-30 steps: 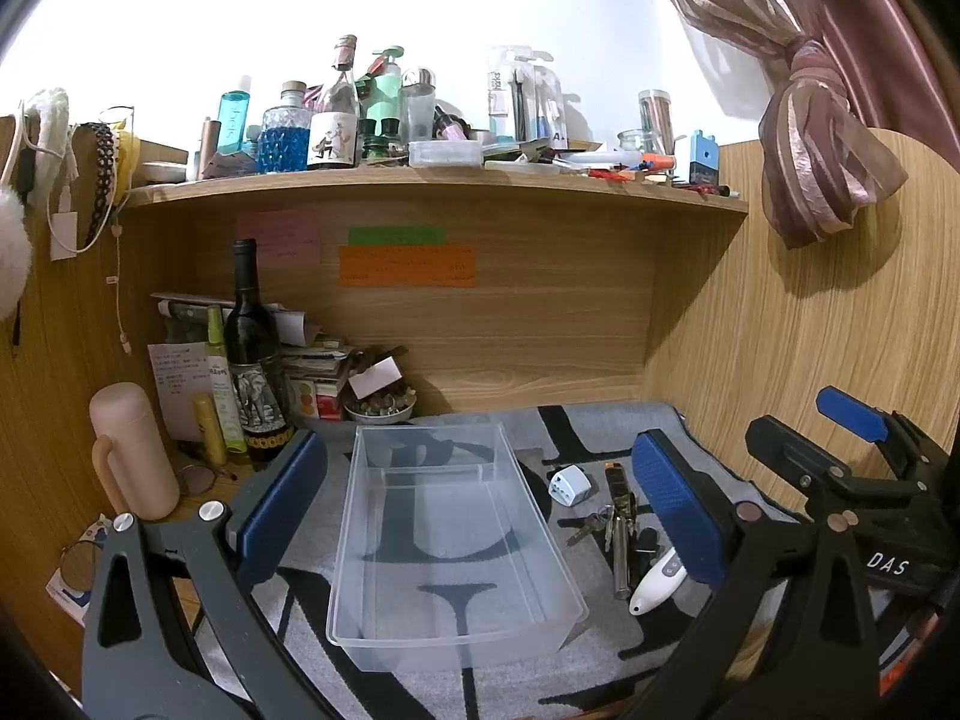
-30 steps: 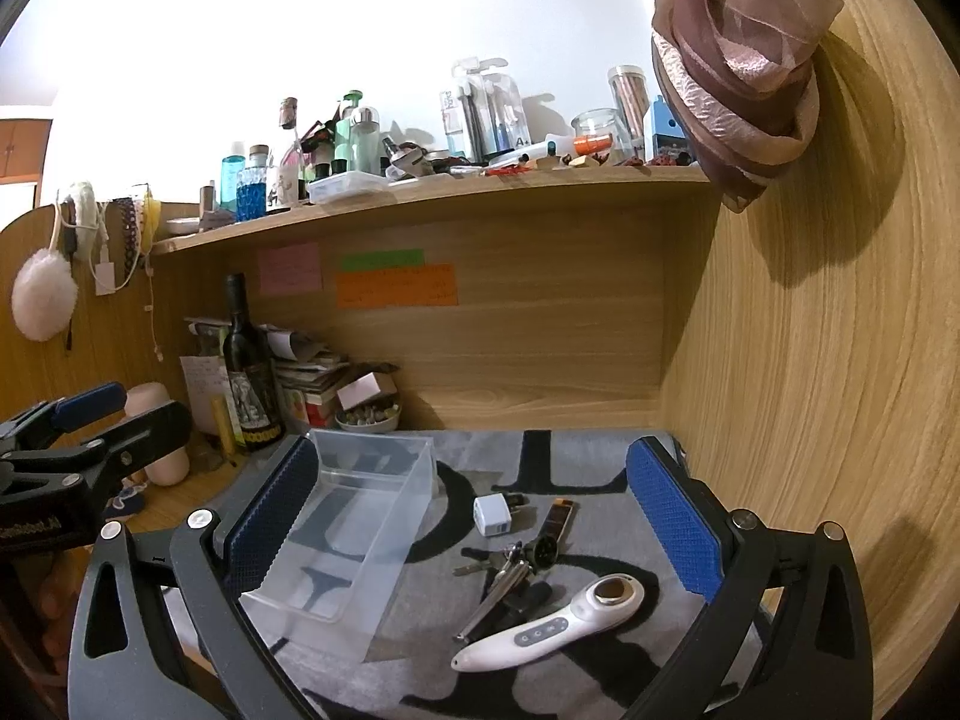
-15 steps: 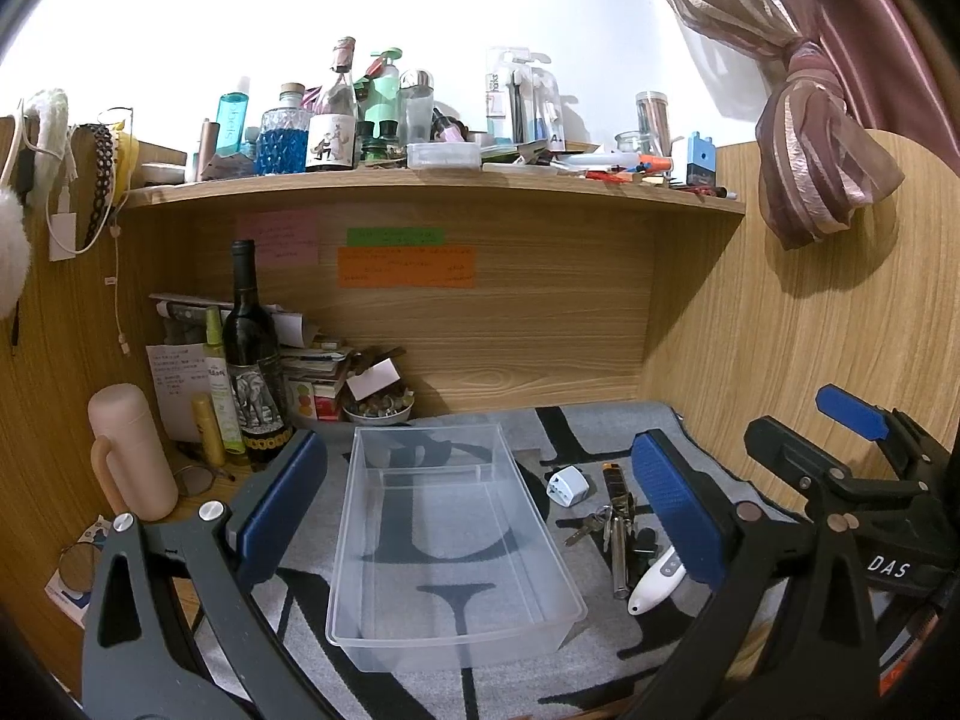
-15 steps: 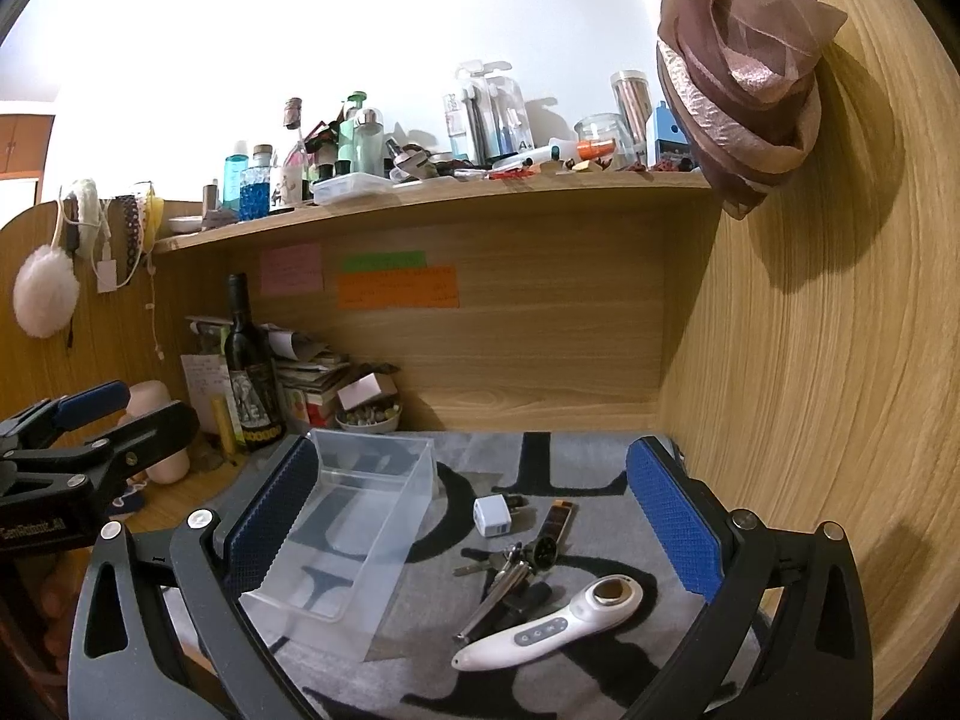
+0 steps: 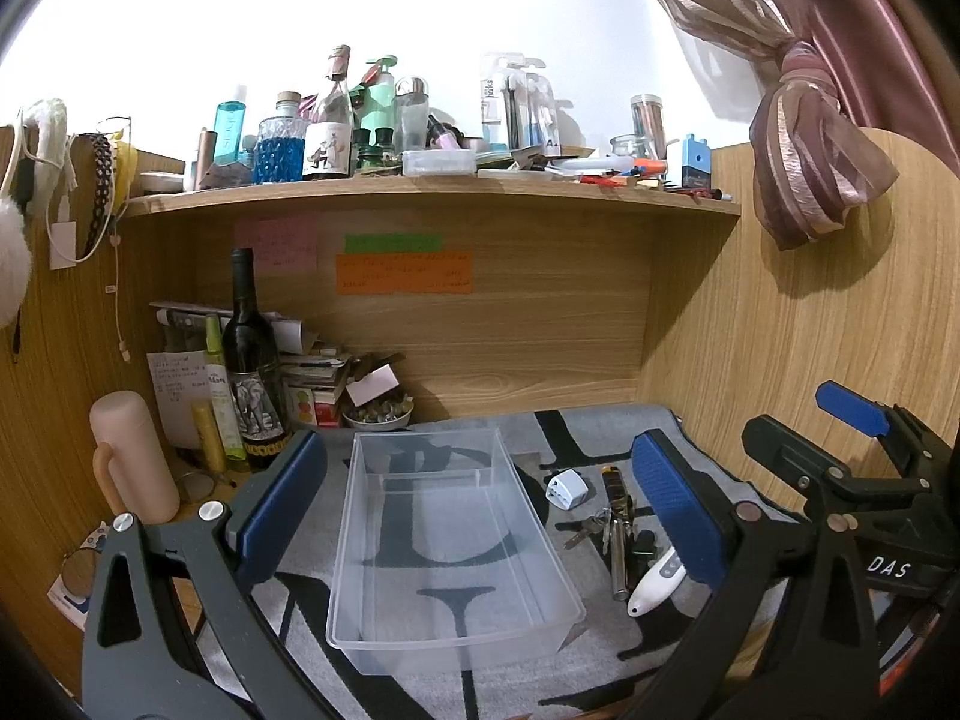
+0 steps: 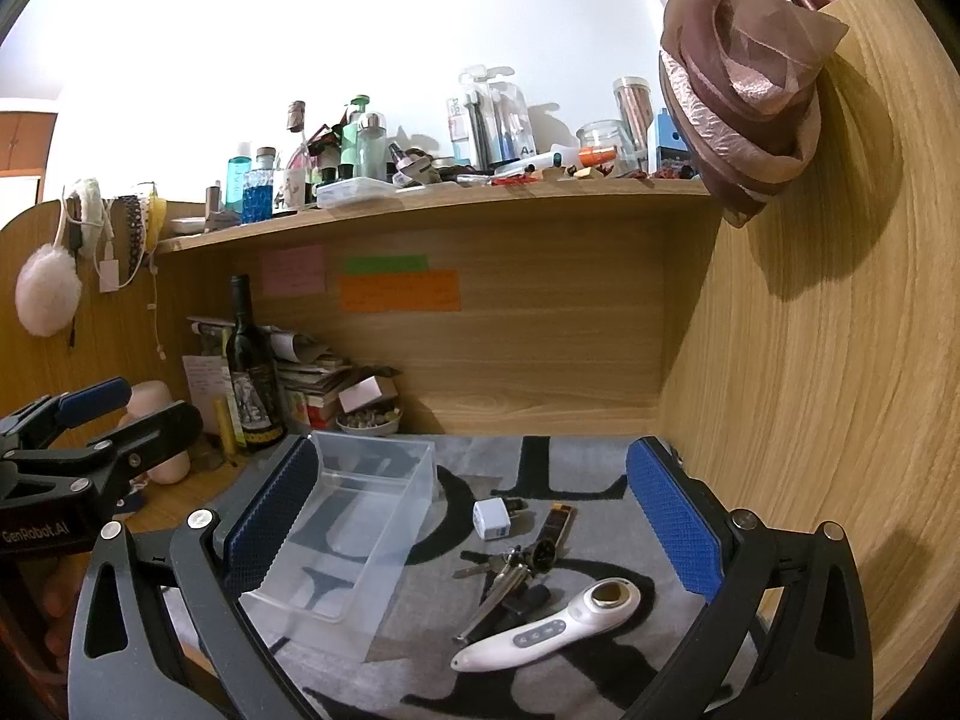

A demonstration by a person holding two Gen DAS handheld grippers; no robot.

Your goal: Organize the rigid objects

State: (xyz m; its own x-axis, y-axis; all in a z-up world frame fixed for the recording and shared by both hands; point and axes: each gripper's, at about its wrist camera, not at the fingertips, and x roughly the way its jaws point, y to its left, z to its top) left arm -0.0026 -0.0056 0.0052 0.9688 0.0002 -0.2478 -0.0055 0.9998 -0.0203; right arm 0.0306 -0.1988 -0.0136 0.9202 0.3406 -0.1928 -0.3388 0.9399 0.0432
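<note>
Left wrist view: the left gripper (image 5: 480,504) hovers with its blue-padded jaws spread wide, holding nothing, above a clear plastic bin (image 5: 447,546) that sits empty on a grey mat with black lettering (image 5: 576,438). Just to the right of the bin lie a white plug adapter (image 5: 566,489), a bunch of keys (image 5: 600,531) with a slim metal tool beside it, and a white handheld device (image 5: 654,581) partly hidden behind the right finger pad. The right gripper's black frame shows at the far right edge.

Right wrist view: the right gripper (image 6: 468,534) is also spread wide and empty, above the same loose items. The white handheld device (image 6: 549,630) lies nearest the camera, the keys (image 6: 501,567) just beyond it, the adapter (image 6: 489,519) farther back, all outside the bin (image 6: 354,534), which sits to their left. A wine bottle (image 6: 249,372) stands upright at the back left of the wooden desk nook, under a cluttered shelf (image 6: 420,210).
</note>
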